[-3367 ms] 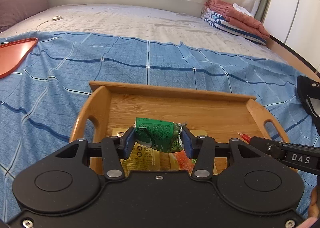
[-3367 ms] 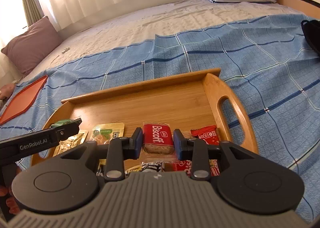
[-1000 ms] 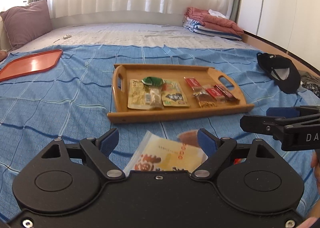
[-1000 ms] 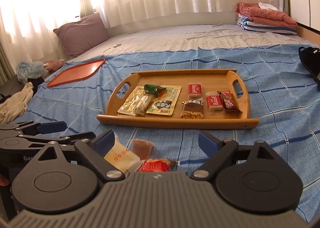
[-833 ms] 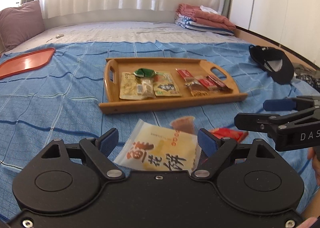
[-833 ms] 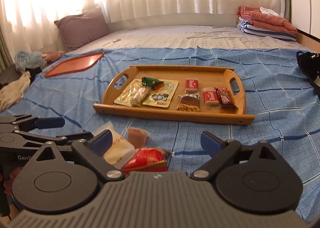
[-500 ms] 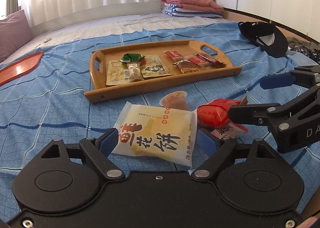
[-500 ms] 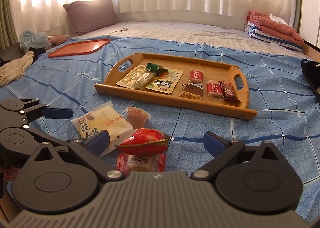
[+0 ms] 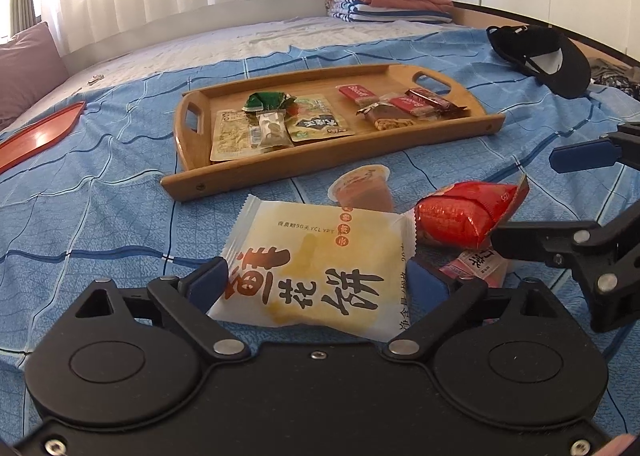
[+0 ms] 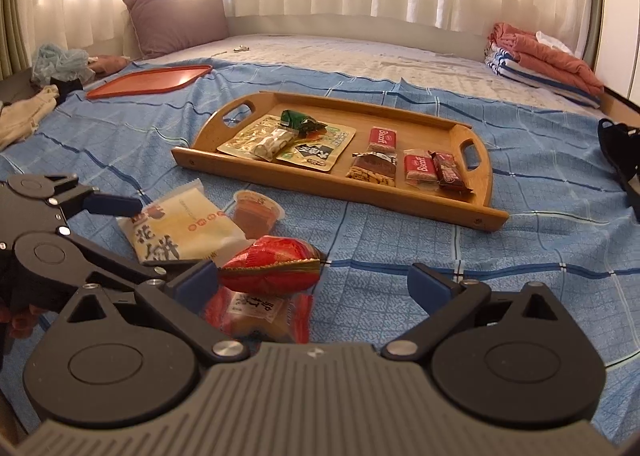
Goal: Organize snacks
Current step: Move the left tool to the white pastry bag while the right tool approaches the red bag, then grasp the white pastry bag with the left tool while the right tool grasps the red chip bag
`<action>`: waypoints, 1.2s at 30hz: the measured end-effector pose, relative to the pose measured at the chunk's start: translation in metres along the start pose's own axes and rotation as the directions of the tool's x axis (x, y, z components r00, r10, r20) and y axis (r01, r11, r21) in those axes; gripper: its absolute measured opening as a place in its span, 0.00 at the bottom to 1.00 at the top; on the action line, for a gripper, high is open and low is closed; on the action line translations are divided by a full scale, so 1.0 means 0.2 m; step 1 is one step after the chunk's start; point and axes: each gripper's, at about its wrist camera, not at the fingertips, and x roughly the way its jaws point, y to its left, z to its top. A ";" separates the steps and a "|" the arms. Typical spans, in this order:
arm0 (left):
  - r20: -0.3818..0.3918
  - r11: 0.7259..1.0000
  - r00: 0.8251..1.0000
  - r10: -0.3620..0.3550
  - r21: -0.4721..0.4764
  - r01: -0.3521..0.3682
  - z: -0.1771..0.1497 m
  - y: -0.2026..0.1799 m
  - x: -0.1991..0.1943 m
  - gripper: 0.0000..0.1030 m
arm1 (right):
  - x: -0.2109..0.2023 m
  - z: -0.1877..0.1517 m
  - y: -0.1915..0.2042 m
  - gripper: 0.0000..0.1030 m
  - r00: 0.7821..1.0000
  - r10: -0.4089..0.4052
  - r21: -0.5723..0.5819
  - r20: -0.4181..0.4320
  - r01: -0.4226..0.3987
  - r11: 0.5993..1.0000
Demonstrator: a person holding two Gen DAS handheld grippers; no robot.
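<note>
On the blue checked bedspread lie loose snacks: a yellow-white cake packet (image 9: 316, 260), a brown jelly cup (image 9: 364, 188), a red foil packet (image 9: 460, 216) and a pink-labelled packet (image 9: 480, 264) under it. My left gripper (image 9: 316, 280) is low over the cake packet (image 10: 180, 228), its jaws opening on either side of it. My right gripper (image 10: 314, 278) stands open around the red foil packet (image 10: 272, 264), which lies by its left finger. Beyond them the wooden tray (image 9: 332, 160) holds several packets and bars.
An orange tray (image 10: 148, 80) lies at the far left. A black cap (image 9: 544, 56) sits right of the wooden tray (image 10: 340, 192). Folded blankets (image 10: 540, 56) and a pillow (image 10: 176, 16) are at the back, and crumpled clothes (image 10: 24, 116) at the left edge.
Both grippers have come back from the tray, where they held a green packet and a biscuit bar, and sunk to the loose snacks. Both jaws have widened.
</note>
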 end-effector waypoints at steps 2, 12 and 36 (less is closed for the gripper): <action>0.002 1.000 1.000 -0.005 -0.001 0.005 0.00 0.01 0.01 0.96 | 0.01 -0.01 0.01 1.00 1.000 -0.012 -0.026 -0.004 0.012 1.000; -0.008 1.000 1.000 -0.016 -0.026 0.016 0.00 0.03 0.08 1.00 | 0.03 -0.03 0.01 1.00 1.000 0.007 -0.043 0.012 -0.007 0.999; 0.111 0.995 0.992 0.057 -0.083 -0.048 0.07 0.10 -0.07 0.69 | 0.12 -0.02 0.05 0.95 0.997 0.071 0.045 0.033 -0.073 0.996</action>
